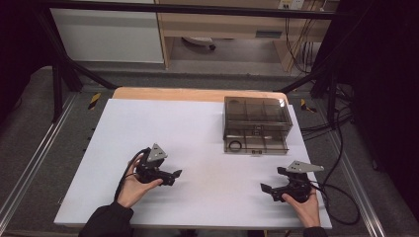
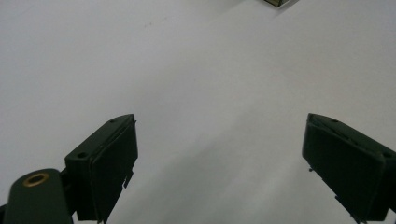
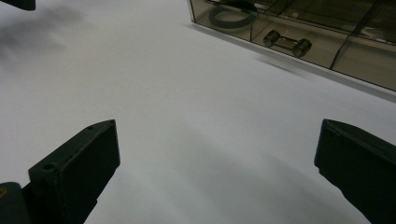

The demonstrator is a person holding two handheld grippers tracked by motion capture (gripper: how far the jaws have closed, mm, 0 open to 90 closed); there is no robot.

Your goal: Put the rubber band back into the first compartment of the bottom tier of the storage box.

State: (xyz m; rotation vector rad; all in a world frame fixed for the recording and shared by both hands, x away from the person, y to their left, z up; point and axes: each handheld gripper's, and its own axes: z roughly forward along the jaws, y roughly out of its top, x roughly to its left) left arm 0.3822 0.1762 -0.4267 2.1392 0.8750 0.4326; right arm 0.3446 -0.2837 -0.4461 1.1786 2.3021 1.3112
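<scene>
A smoky translucent compartment box (image 1: pixel 256 123) stands at the back right of the white table sheet (image 1: pixel 188 123), lid down. Its near wall (image 3: pixel 299 28) carries a small metal latch (image 3: pixel 287 42), and a dark ring (image 3: pixel 231 16) lies in its front-left compartment. My left gripper (image 1: pixel 173 177) rests low over the sheet at the front left, jaws wide apart with bare white sheet between them (image 2: pixel 219 121). My right gripper (image 1: pixel 272 179) sits at the front right, a short way in front of the box, also open and holding nothing (image 3: pixel 218 125).
A strip of wooden tabletop (image 1: pixel 197 94) shows beyond the sheet. Black frame bars (image 1: pixel 64 69) stand at both back corners. Cables (image 1: pixel 341 197) trail off the right edge of the table. A corner of the box (image 2: pixel 280 2) peeks in at the top of the left gripper view.
</scene>
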